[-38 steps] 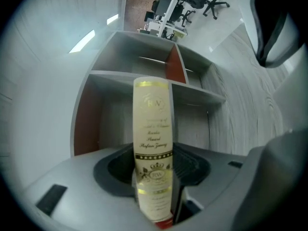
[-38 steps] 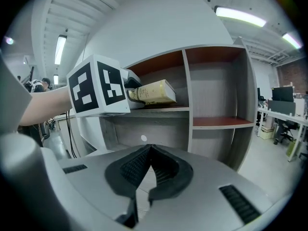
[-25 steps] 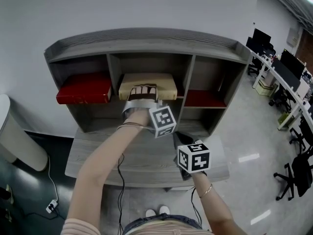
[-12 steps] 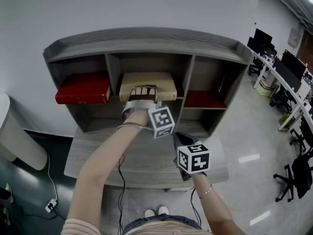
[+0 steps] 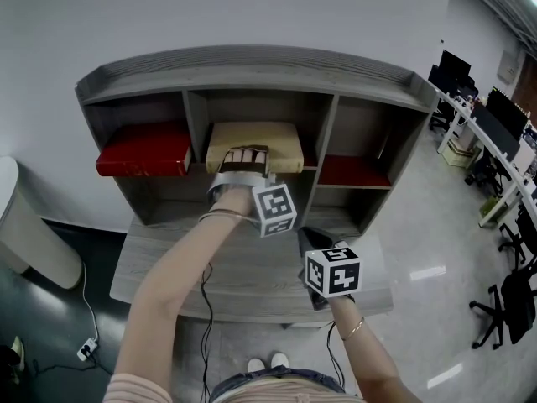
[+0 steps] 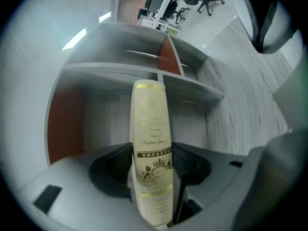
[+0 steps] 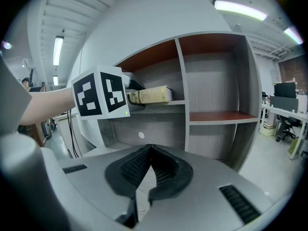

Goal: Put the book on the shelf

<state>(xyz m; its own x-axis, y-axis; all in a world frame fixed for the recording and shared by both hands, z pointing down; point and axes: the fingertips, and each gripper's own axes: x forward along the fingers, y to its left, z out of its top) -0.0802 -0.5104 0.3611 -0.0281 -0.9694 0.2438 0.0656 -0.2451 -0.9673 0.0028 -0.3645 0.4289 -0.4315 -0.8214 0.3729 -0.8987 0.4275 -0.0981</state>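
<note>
The head view looks steeply down onto the shelf [image 5: 252, 61]. The left gripper view faces into its middle, close along the book [image 6: 151, 143]; the right gripper view sees both from lower, farther back.

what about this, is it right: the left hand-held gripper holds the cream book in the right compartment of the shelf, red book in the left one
Wrong compartment: in the head view the left hand-held gripper holds the cream book in the middle compartment of the shelf, red book in the left one.
</note>
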